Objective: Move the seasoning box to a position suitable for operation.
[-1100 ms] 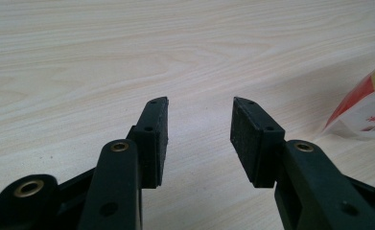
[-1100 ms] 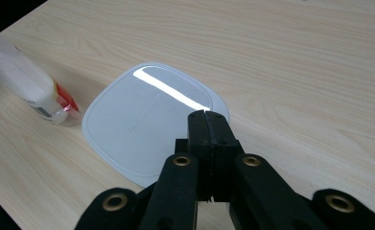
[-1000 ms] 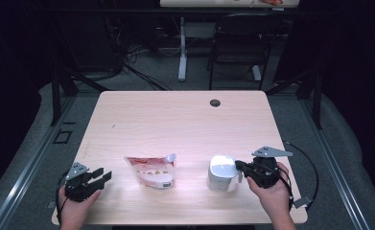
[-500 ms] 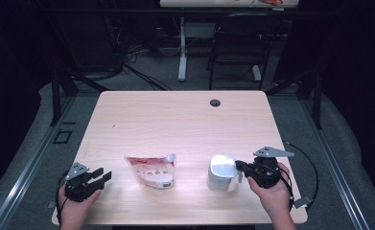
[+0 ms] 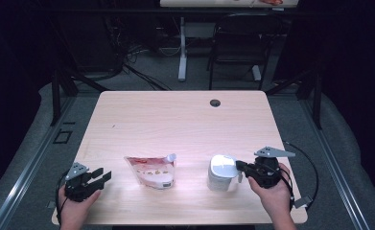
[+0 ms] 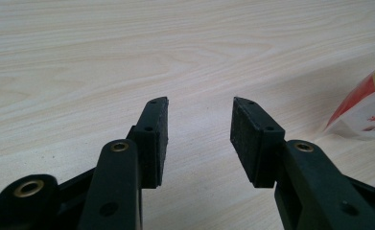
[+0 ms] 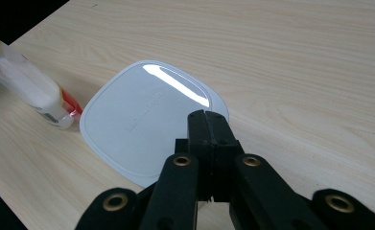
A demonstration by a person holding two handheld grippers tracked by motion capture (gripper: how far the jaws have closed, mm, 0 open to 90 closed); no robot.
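A white container with a glossy square lid (image 5: 221,171) (image 7: 146,122) stands on the wooden table (image 5: 175,120) near its front right. My right gripper (image 5: 239,166) (image 7: 206,115) is shut, its jaws pressed together, and its tips lie over the lid's near edge. I see nothing pinched between them. A red and white spouted pouch (image 5: 151,171) (image 7: 29,93) lies flat left of the container. At the front left my left gripper (image 5: 101,174) (image 6: 199,103) rests low over bare wood, open and holding nothing, with the pouch's corner (image 6: 365,108) off to its right.
A dark round grommet (image 5: 215,102) sits near the table's far edge. A black chair (image 5: 238,48) and desk legs stand on the floor beyond. The right gripper's cable (image 5: 312,170) loops off the table's right edge.
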